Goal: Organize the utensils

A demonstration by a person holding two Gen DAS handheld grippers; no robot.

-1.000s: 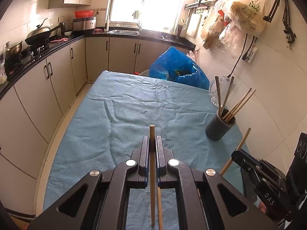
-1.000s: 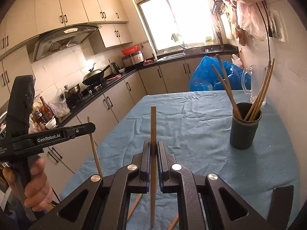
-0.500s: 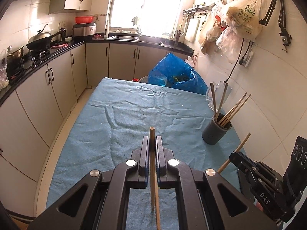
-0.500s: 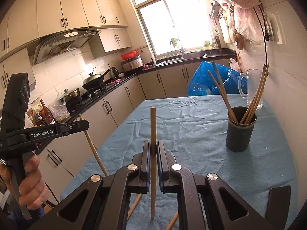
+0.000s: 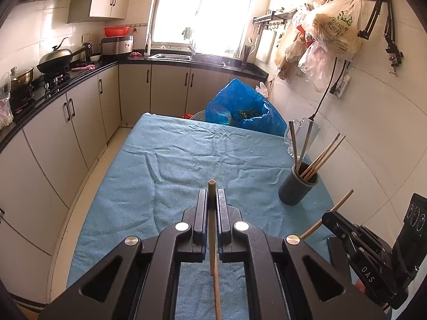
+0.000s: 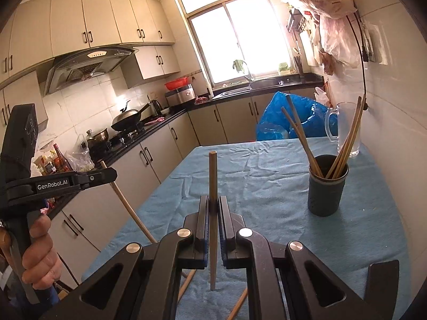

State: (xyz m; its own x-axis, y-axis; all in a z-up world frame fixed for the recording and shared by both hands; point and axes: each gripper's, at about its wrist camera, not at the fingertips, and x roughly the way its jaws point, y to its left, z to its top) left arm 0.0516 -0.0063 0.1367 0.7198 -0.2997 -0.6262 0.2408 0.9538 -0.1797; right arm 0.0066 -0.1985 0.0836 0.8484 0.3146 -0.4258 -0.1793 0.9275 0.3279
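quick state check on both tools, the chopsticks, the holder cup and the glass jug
left tool: shut on a chopstick
right tool: shut on a second chopstick, held upright
holder cup: upright on the blue cloth, several chopsticks leaning inside
loose chopsticks: lying on the cloth near the right tool
glass jug: upright, looks empty

Left gripper [image 5: 212,200] raised above the desk, fingers [image 5: 200,213] clamped on a chopstick [image 5: 212,213], right gripper [image 6: 212,208] likewise closed on another chopstick [image 6: 212,176], left one gripped by a hand [image 6: 40,253]
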